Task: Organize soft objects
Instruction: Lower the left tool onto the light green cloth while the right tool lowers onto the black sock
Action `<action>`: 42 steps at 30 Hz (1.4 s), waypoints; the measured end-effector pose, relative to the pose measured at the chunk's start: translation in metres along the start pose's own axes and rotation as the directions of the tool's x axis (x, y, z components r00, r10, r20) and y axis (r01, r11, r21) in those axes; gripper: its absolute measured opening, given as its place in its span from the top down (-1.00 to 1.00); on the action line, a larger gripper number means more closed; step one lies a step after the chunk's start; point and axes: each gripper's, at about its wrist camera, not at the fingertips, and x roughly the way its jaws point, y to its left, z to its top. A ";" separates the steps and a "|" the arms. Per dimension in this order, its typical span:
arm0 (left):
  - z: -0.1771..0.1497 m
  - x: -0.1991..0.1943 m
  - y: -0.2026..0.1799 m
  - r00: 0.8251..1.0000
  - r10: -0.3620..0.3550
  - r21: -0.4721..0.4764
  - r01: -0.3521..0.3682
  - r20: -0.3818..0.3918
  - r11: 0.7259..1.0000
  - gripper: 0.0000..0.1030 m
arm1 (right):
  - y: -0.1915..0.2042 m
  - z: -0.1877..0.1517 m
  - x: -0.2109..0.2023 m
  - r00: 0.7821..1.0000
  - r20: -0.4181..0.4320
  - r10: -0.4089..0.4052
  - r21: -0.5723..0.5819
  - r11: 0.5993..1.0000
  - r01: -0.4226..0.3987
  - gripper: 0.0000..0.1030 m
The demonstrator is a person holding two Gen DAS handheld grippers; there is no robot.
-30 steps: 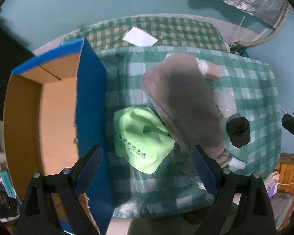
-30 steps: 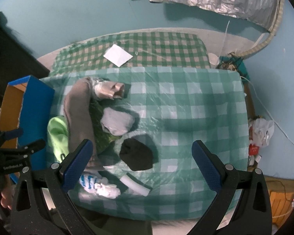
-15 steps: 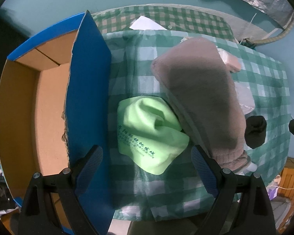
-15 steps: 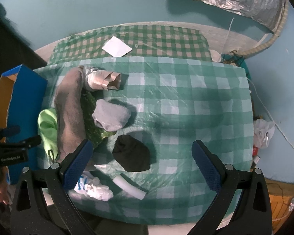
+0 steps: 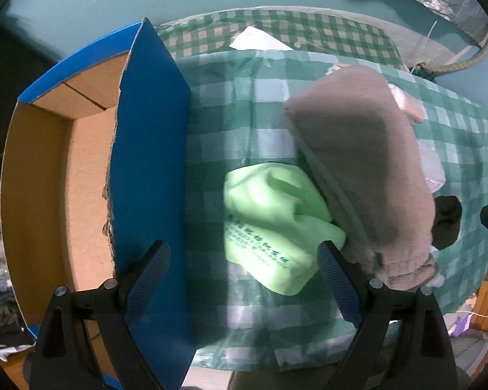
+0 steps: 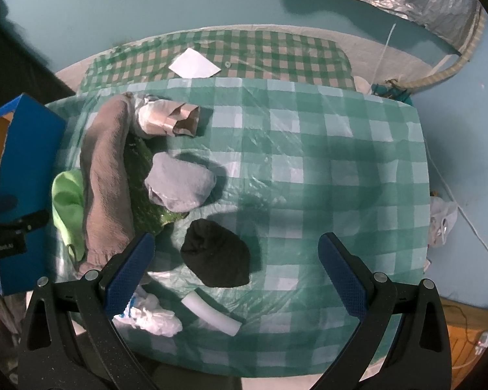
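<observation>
Left of the brown towel (image 5: 361, 162): green cloth (image 5: 273, 224), then blue box (image 5: 149, 169). Right: grey sock (image 6: 179, 182), black sock (image 6: 216, 253). Left gripper (image 5: 244, 279) and right gripper (image 6: 234, 269) both spread wide, grasping nothing.

The printed text on the light green cloth (image 5: 276, 224), just ahead of the left gripper (image 5: 244, 279), is blurred and cannot be read. The brown towel (image 5: 361, 169) covers its right edge and most of the black sock (image 5: 447, 224) behind it. The cardboard box (image 5: 48, 178) is cut off at the left picture edge.
</observation>
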 end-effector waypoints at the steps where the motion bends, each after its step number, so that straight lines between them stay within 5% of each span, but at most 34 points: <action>1: 0.001 0.001 0.002 1.000 0.007 0.002 -0.007 -0.002 1.000 -0.80 | 0.000 0.000 0.001 1.000 -0.002 0.000 -0.002 1.000 0.000 -0.95; 14: 0.006 0.007 -0.005 0.996 -0.068 -0.008 0.068 -0.050 0.998 -0.80 | -0.001 -0.002 0.025 0.999 -0.053 -0.011 -0.039 0.999 0.009 -0.95; 33: 0.040 0.073 -0.030 0.987 -0.016 -0.022 0.013 -0.157 1.000 -0.79 | 0.005 -0.013 0.065 0.994 -0.100 -0.040 -0.113 0.993 0.029 -0.95; 38: 0.046 0.083 -0.043 0.987 -0.016 0.002 0.017 -0.159 1.000 -0.42 | 0.009 -0.010 0.073 0.995 -0.094 -0.032 -0.131 0.991 0.019 -0.95; 42: 0.046 0.082 -0.048 0.985 -0.076 -0.013 0.075 -0.152 0.997 0.12 | 0.019 -0.012 0.082 0.993 -0.114 -0.036 -0.167 0.986 0.017 -0.69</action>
